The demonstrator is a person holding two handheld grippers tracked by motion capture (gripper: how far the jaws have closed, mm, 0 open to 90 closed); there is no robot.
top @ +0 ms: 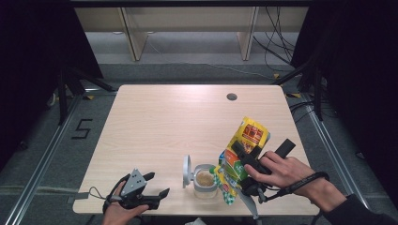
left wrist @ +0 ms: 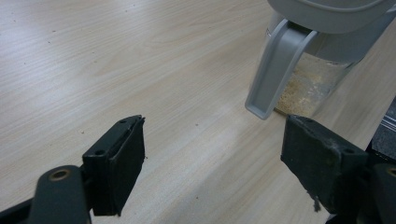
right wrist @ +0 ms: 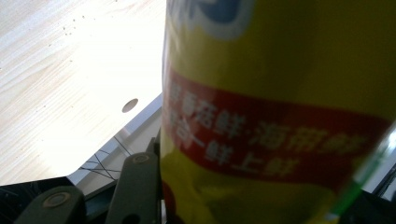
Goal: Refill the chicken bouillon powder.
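Right gripper [top: 240,161]: jaws part-closed on a yellow snack bag [top: 241,152], clamped around its middle. In the right gripper view one black jaw presses against the bag's [right wrist: 280,112] left side; the other jaw is hidden behind the bag. The bag is tilted, its red-and-yellow top end up and to the far right, its green-and-white lower end down over the rim of the jar [top: 205,180]. The person's right hand [top: 281,169] wraps the gripper body, with a strap at the wrist.

Left gripper [top: 157,185]: jaws wide apart, nothing between them. It rests low at the near left of the table [top: 164,122], pointing right toward the jar. In the left gripper view both pads [left wrist: 119,163] stand well apart over bare wood; the jar [left wrist: 317,79] is just beyond the right-hand jaw, not touching.

Jar: clear container with a grey collar, near edge of the table, right of centre, between the two grippers. Its grey hinged lid [top: 187,171] stands open on the left side. Pale brown crumbly contents [top: 204,178] lie inside; the left gripper view shows them low in the jar.

Table: light wood, with a round cable hole [top: 231,97] at the far right.
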